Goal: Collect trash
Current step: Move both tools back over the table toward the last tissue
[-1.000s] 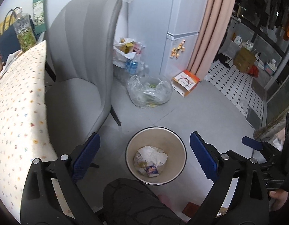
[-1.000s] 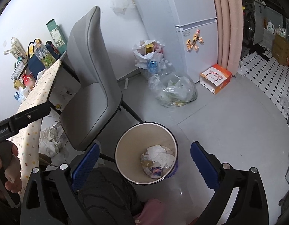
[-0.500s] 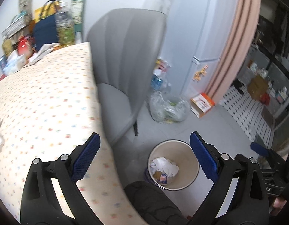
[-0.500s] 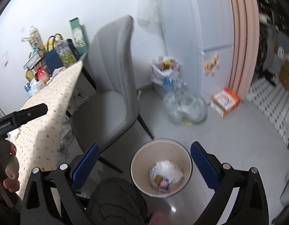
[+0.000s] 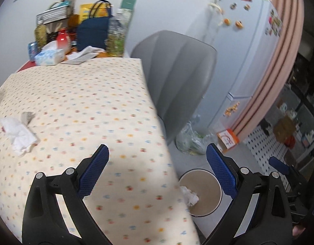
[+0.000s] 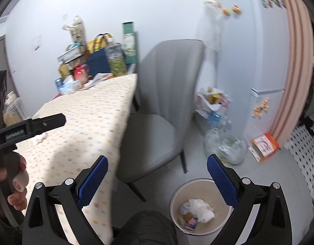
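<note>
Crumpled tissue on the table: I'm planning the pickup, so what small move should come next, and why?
Probably swing the left hand-held gripper left toward the crumpled tissue. It is open and empty, pointed over the table edge, while the tissue lies loose on the cloth well to its left. The bin already holds trash; the right hand-held gripper is open over it.

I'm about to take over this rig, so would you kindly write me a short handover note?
Left gripper: open, empty, above the table.
Right gripper: open, empty, between the table edge and the bin.
Done: the bin on the floor beside the grey chair already holds crumpled paper and wrappers.
Left: a crumpled white tissue lies on the table's left side; pick it up and drop it in the bin.
</note>
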{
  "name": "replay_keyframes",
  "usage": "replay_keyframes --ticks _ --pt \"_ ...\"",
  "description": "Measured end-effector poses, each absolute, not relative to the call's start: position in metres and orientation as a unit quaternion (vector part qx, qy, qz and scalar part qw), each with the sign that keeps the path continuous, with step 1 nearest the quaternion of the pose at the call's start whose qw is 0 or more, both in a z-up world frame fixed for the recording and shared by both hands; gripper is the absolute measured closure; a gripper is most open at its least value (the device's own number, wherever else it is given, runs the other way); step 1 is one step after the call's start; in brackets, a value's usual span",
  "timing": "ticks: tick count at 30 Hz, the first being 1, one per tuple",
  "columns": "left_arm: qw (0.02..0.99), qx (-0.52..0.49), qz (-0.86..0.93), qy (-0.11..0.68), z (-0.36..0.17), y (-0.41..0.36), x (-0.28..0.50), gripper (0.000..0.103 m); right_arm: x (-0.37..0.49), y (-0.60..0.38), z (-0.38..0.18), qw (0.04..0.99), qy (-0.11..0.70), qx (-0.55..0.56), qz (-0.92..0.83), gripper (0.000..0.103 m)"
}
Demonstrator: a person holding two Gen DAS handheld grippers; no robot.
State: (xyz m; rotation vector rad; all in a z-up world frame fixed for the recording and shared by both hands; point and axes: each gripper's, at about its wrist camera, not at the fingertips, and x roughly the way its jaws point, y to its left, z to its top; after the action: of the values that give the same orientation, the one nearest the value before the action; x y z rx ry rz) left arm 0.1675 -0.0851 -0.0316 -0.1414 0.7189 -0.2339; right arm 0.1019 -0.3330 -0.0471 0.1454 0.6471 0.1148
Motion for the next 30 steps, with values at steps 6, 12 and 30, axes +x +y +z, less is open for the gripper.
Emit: replay_keyframes --ticks 6,12,30 --pt "0.935 -0.095 -0.082 0.333 -0.024 -0.041 0.157 0.008 0.117 -0.285 -0.036 0.938 0.324 0.047 0.113 0.008" --pt "0.938 -0.126 -0.051 0.320 -0.018 0.011 0.151 0.008 0.131 -0.243 -0.027 0.933 0.327 0.030 0.148 0.008" --pt "0.934 -0.195 0.031 0.296 -0.026 0.130 0.120 0.008 0.163 -0.114 -0.008 0.916 0.327 -0.042 0.228 0.008"
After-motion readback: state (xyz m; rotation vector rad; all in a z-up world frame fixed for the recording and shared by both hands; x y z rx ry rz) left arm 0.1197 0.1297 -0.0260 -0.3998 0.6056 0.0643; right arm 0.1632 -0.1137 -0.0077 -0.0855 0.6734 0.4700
